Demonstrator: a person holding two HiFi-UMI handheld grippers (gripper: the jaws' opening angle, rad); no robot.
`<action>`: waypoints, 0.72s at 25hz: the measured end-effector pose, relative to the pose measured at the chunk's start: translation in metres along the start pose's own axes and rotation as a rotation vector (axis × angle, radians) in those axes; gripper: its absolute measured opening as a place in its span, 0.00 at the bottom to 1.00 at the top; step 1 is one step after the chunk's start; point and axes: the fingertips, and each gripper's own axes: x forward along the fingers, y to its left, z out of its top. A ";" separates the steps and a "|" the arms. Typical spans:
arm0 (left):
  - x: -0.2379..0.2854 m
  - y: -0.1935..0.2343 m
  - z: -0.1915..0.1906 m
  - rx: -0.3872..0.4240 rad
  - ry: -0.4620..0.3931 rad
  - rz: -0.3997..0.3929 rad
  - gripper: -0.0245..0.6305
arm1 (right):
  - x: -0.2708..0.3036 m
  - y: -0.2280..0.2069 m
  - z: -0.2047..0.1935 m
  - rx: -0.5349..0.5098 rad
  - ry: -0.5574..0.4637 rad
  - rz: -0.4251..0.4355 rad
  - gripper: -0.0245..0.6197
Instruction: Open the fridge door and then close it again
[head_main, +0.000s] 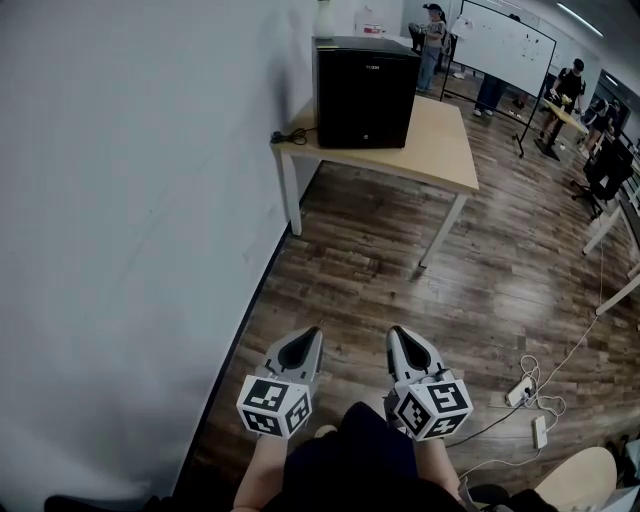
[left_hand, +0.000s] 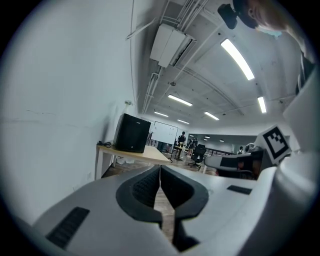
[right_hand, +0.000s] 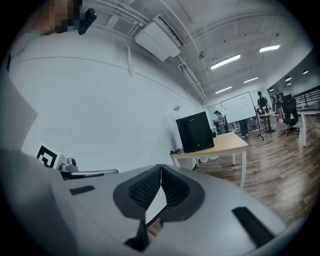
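The closed fridge (head_main: 365, 90) on the table (head_main: 445, 150) is not yet reached, and the left gripper (head_main: 308, 338) and right gripper (head_main: 398, 338) are carried with jaws together, empty.

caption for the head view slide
Shut left gripper and shut right gripper, far from the closed black mini fridge on the wooden table.

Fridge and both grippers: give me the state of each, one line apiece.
Fridge: door shut, standing upright on the table, out of reach of both grippers.
Left gripper: jaws together, nothing between them.
Right gripper: jaws together, nothing between them.
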 end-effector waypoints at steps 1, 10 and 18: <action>0.003 0.003 -0.001 0.000 0.003 0.001 0.05 | 0.005 -0.004 -0.001 0.004 0.004 -0.006 0.02; 0.067 0.030 0.016 -0.004 0.004 0.026 0.05 | 0.070 -0.038 0.014 -0.007 0.026 0.045 0.02; 0.152 0.044 0.052 0.039 -0.037 0.012 0.05 | 0.132 -0.089 0.046 -0.036 0.002 0.052 0.02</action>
